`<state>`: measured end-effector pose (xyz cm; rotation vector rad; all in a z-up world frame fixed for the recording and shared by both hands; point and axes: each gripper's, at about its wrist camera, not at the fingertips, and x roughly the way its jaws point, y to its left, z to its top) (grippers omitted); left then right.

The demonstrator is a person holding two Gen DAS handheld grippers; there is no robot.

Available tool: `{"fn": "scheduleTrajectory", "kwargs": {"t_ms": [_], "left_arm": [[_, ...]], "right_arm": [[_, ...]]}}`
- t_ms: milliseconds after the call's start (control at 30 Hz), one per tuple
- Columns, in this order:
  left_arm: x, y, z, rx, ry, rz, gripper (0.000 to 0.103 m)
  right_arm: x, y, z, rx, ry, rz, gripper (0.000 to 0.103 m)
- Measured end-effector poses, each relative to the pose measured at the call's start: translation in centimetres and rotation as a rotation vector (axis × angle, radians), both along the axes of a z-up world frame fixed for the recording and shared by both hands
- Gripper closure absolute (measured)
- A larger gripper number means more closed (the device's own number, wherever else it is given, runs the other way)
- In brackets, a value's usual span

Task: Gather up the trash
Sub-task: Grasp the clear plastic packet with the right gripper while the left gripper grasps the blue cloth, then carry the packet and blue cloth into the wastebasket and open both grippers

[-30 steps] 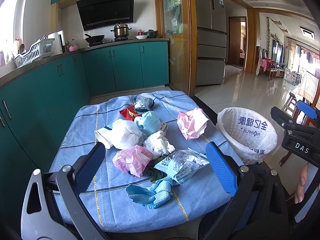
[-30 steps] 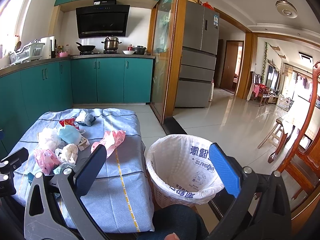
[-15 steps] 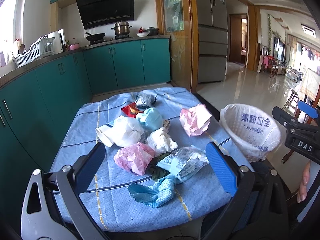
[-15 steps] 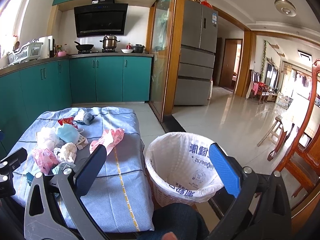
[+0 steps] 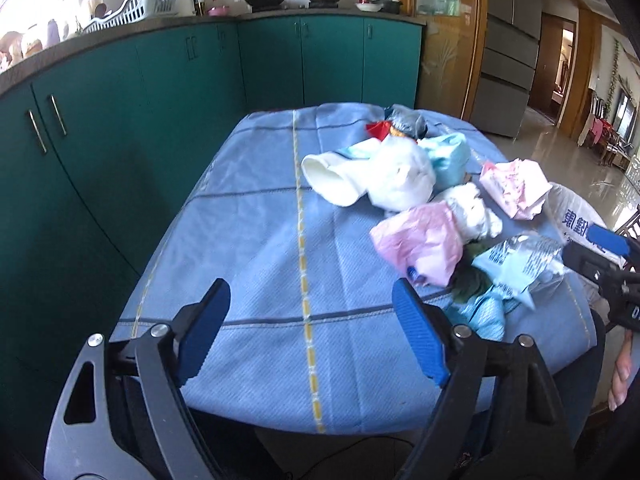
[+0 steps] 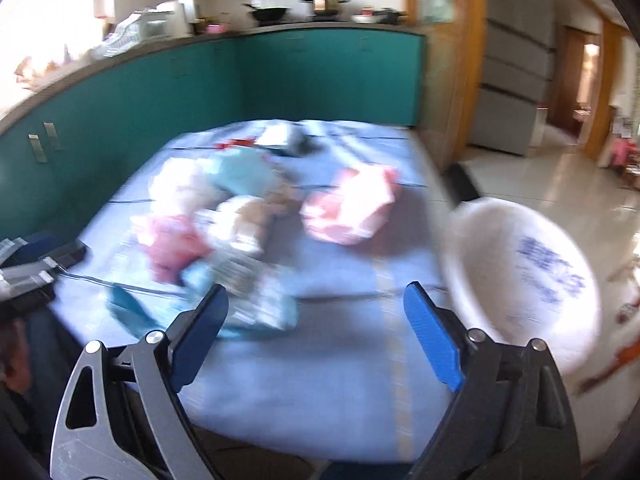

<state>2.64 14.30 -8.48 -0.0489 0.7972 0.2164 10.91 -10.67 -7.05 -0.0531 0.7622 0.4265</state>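
Several crumpled pieces of trash lie on a table with a blue cloth (image 5: 260, 248): a white bag (image 5: 400, 178), a pink bag (image 5: 424, 246), a light blue wad (image 5: 448, 156), a pink-white wrapper (image 5: 514, 188) and a clear printed packet (image 5: 520, 264). My left gripper (image 5: 310, 330) is open and empty over the bare near-left part of the cloth. My right gripper (image 6: 316, 338) is open and empty above the table's near edge, just short of the packet (image 6: 248, 280). The pink wrapper (image 6: 352, 208) lies ahead. The right wrist view is blurred.
A white-lined trash basket (image 6: 524, 272) stands on the floor at the table's right side. Teal kitchen cabinets (image 5: 100, 128) run along the left and back. A fridge (image 5: 508, 48) and tiled floor are at the right.
Both grippers have swung left and dipped toward the table. The right gripper turned from the basket to face the trash pile. The left gripper now faces the bare left cloth.
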Motion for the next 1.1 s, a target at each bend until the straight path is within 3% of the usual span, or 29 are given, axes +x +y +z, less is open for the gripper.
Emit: {"fn": "scheduleTrajectory", "kwargs": {"t_ms": [133, 267, 333, 400, 500, 633, 767, 800, 833, 933, 1000, 1100], "left_arm": [[-0.5, 0.1, -1.2, -0.005, 0.037, -0.031, 0.017], [-0.5, -1.7, -1.9, -0.028, 0.054, -0.139, 0.015], [-0.5, -2.9, -2.1, -0.028, 0.056, -0.194, 0.014], [-0.4, -4.2, -2.2, -0.045, 0.061, -0.26, 0.014], [0.0, -6.0, -2.4, -0.099, 0.067, -0.349, 0.012], [1.4, -8.3, -3.3, -0.137, 0.077, -0.428, 0.012], [2.9, -10.3, -4.7, -0.118, 0.119, -0.465, 0.013], [3.2, -10.8, -4.9, -0.11, 0.126, -0.471, 0.022], [3.4, -11.0, -5.1, -0.098, 0.133, -0.474, 0.037], [3.8, -11.6, -5.4, -0.061, 0.144, -0.475, 0.059], [3.9, -11.3, -5.2, -0.093, 0.142, -0.48, 0.068], [3.4, -10.8, -4.4, -0.078, 0.127, -0.465, 0.069]], "right_arm": [[1.3, 4.3, -1.1, -0.064, 0.037, 0.071, 0.014], [2.1, 5.5, -3.1, -0.127, 0.089, 0.074, 0.014], [2.4, 5.1, -3.6, -0.122, 0.101, 0.067, 0.015], [2.8, 4.5, -3.8, -0.107, 0.108, 0.073, 0.028], [2.5, 3.7, -3.4, -0.088, 0.092, 0.071, 0.032], [2.0, 2.3, -2.7, -0.063, 0.072, 0.047, 0.034], [1.3, 0.3, -2.0, -0.044, 0.059, -0.005, 0.034], [1.1, -0.3, -1.9, -0.047, 0.053, -0.022, 0.034], [0.9, -0.9, -1.7, -0.053, 0.046, -0.04, 0.034], [0.6, -2.5, -1.6, -0.064, 0.035, -0.084, 0.034], [0.4, -4.1, -1.4, -0.061, 0.026, -0.125, 0.034], [0.3, -6.7, -0.8, -0.056, 0.005, -0.202, 0.034]]}}
